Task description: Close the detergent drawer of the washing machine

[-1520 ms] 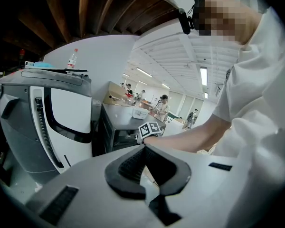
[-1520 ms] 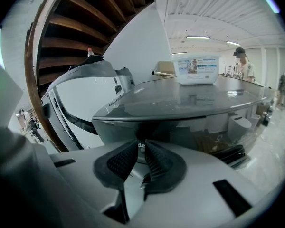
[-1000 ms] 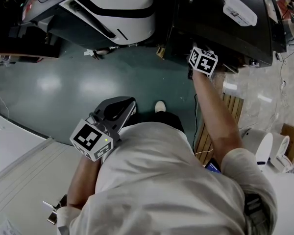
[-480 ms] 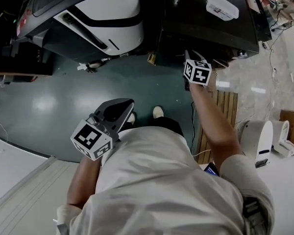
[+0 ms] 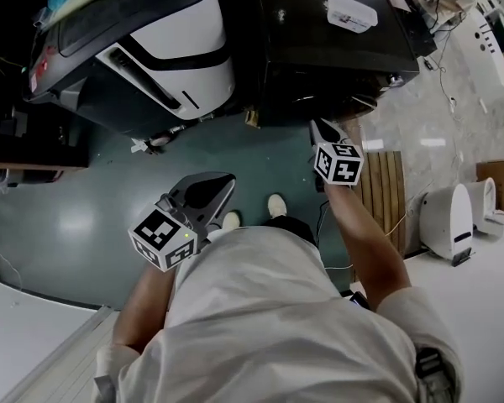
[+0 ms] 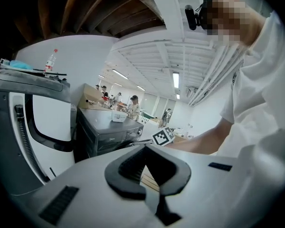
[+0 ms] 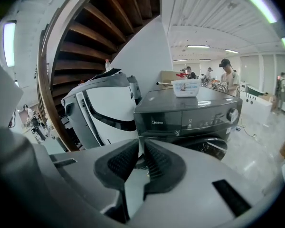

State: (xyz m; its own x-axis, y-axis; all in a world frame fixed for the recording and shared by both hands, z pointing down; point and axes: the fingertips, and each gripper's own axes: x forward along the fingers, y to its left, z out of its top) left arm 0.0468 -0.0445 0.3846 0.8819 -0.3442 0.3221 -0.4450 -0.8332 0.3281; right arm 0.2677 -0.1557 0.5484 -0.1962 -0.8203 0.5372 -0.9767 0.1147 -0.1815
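The dark grey washing machine [image 5: 336, 49] stands ahead of me, its front seen in the right gripper view [image 7: 190, 113]. Its detergent drawer front [image 7: 159, 121], at the left of the control panel, looks flush with the panel. My right gripper [image 5: 321, 126] hangs just in front of the machine's upper front, touching nothing; in the right gripper view [image 7: 140, 148] its pads sit almost together with nothing between them. The left gripper [image 5: 221, 181] is held low and near my body, left of the machine. Its pads meet at the tips in the left gripper view [image 6: 145, 148] and hold nothing.
A white box [image 5: 351, 13] lies on top of the machine. A large white and grey appliance [image 5: 172, 49] stands right beside it on the left. A wooden slatted board [image 5: 386, 183] and a white unit [image 5: 449, 221] are on the floor at right. People [image 7: 226, 77] stand far behind.
The right gripper has drawn back from the machine's front toward my body. The head view has shifted, so the machines sit further up and left. The left gripper has barely moved.
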